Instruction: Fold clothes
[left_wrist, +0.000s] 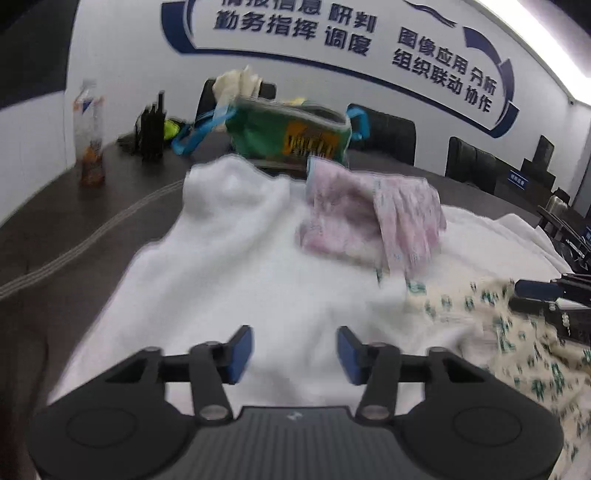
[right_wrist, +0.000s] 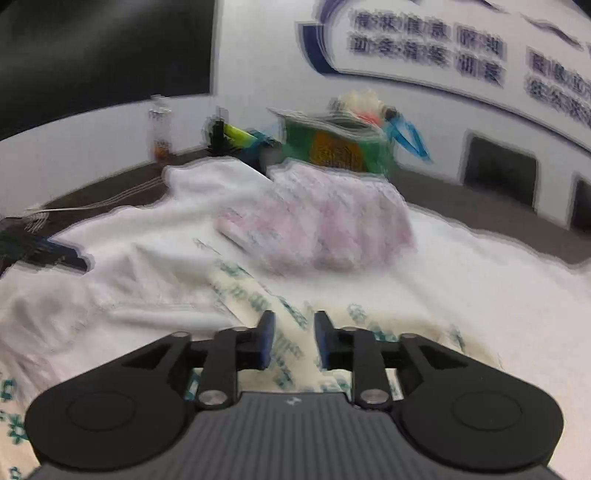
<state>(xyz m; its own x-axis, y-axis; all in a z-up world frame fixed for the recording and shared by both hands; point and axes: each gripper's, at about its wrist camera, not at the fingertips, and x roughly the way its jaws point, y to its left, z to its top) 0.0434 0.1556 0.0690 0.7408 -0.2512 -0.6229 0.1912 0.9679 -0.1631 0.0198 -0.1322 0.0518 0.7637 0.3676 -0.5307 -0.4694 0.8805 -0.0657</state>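
A cream garment with green print (right_wrist: 258, 302) lies spread on a white blanket (left_wrist: 229, 266); it also shows at the lower right of the left wrist view (left_wrist: 491, 325). A folded pink patterned garment (left_wrist: 365, 221) rests farther back on the blanket, also seen in the right wrist view (right_wrist: 325, 229). My left gripper (left_wrist: 295, 339) hovers open over bare white blanket, nothing between its blue pads. My right gripper (right_wrist: 294, 325) is over the cream garment, jaws a little apart and pressing on nothing. Each gripper shows at the edge of the other's view (left_wrist: 539, 290) (right_wrist: 59, 254).
A green bag with blue handles (left_wrist: 291, 133) stands behind the clothes. A drink bottle (left_wrist: 88, 136) and black items (left_wrist: 151, 129) stand at the back left of the dark table (left_wrist: 55, 229). Black chairs (left_wrist: 388, 129) line the far side under a lettered wall.
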